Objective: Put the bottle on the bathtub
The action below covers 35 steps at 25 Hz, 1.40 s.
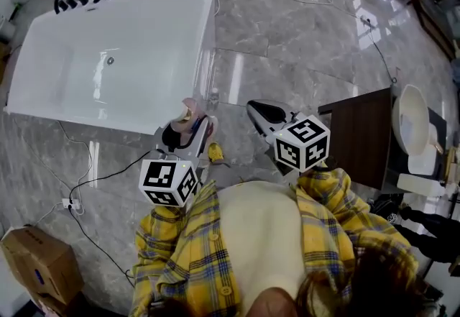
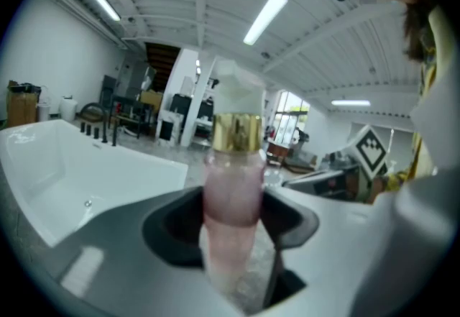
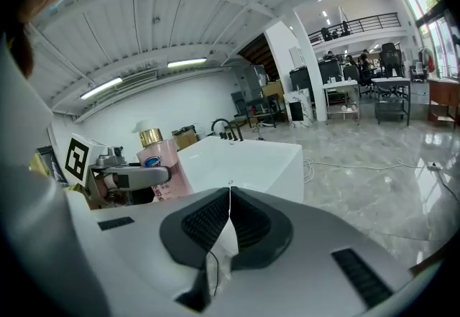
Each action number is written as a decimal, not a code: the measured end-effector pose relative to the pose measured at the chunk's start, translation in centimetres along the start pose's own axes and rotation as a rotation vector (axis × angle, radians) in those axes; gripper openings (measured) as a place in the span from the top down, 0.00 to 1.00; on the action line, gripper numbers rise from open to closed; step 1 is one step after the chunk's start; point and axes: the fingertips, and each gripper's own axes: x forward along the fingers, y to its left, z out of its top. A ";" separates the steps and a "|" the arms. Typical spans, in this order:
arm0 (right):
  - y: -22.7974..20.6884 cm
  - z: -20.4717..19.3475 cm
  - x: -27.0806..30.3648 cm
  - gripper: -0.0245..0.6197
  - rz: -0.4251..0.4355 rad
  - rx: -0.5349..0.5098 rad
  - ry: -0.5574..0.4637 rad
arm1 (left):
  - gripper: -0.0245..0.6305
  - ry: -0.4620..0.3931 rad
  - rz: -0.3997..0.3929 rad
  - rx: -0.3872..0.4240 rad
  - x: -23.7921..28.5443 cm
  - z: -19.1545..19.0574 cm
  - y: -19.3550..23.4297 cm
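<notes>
We hold the left gripper point(image 2: 231, 226) clamped on the pink bottle point(image 2: 231, 179), with the jaws on its body below the gold collar. The bottle is upright and off the ground. The right gripper point(image 3: 228, 211) has its jaws pressed together with nothing between them. In the head view, we see the bottle just beside the near corner of the bathtub point(image 1: 144, 42), with marble floor point(image 1: 302, 49) beyond.
</notes>
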 end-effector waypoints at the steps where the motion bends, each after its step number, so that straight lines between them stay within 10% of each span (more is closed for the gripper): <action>1: -0.2 0.6 0.7 0.94 -0.002 -0.001 0.001 | 0.61 -0.002 -0.001 0.001 0.4 0.4 0.7; 20: -2.3 6.3 9.1 0.94 -0.012 -0.020 0.025 | 0.61 -0.001 0.026 -0.005 5.4 3.7 9.1; 35: -12.1 14.0 17.6 0.94 0.058 -0.068 0.047 | 0.61 0.007 0.112 -0.007 17.1 8.4 14.1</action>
